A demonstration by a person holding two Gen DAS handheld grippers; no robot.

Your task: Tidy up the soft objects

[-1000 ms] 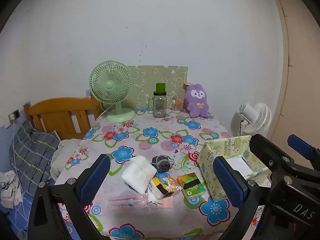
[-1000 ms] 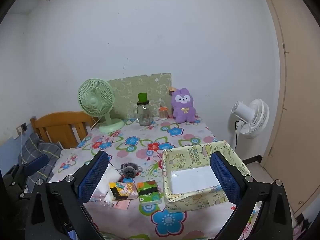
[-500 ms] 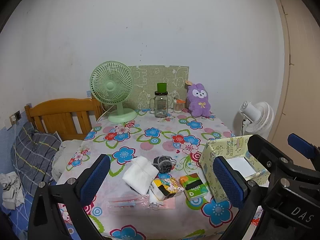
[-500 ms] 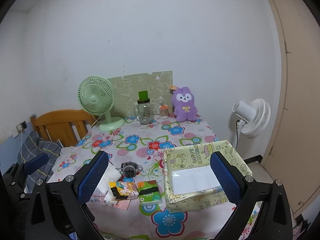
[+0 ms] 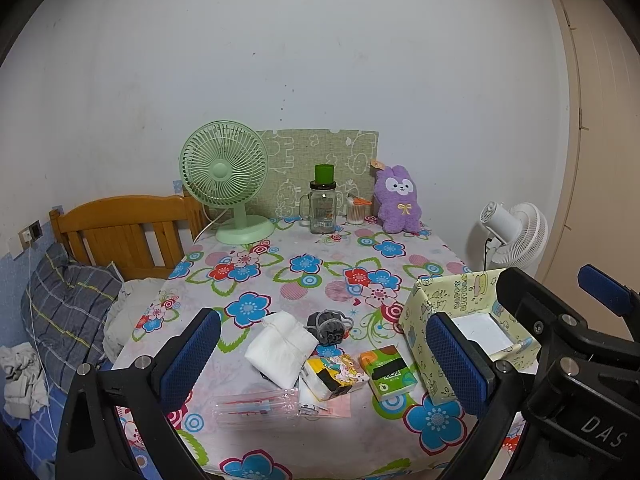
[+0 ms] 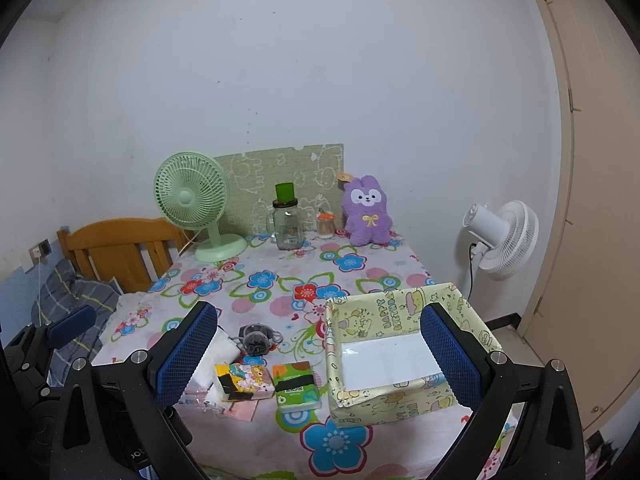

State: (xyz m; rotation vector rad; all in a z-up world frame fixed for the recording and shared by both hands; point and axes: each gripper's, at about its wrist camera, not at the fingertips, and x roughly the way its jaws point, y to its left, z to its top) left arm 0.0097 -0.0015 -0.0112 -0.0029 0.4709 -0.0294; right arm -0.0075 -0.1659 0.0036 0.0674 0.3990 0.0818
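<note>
Below and ahead of both wide-spread, empty grippers, a floral tablecloth (image 5: 304, 280) is seen with a cluster of soft items near its front edge. Between the blue pads of the left gripper (image 5: 320, 360), from left to right, lie a clear plastic packet (image 5: 256, 406), a folded white cloth (image 5: 280, 346), a dark grey scrunchie (image 5: 329, 325), a cartoon-printed tissue pack (image 5: 334, 374) and a green tissue pack (image 5: 388, 372). None of them is touched by either gripper.

Just right of the green pack stands an open yellow birthday-print box (image 5: 420, 312); only a white sheet (image 6: 386, 354) on its floor can be seen inside. In the right wrist view the box is framed on the right side of the right gripper (image 6: 316, 356), with the inside laid open; in the left wrist view much of it is hidden behind a pad and the other gripper's body. At the table's far edge a green desk fan (image 5: 224, 168), a glass jar (image 5: 322, 210) and a purple plush rabbit (image 5: 398, 200) are lined up.
</note>
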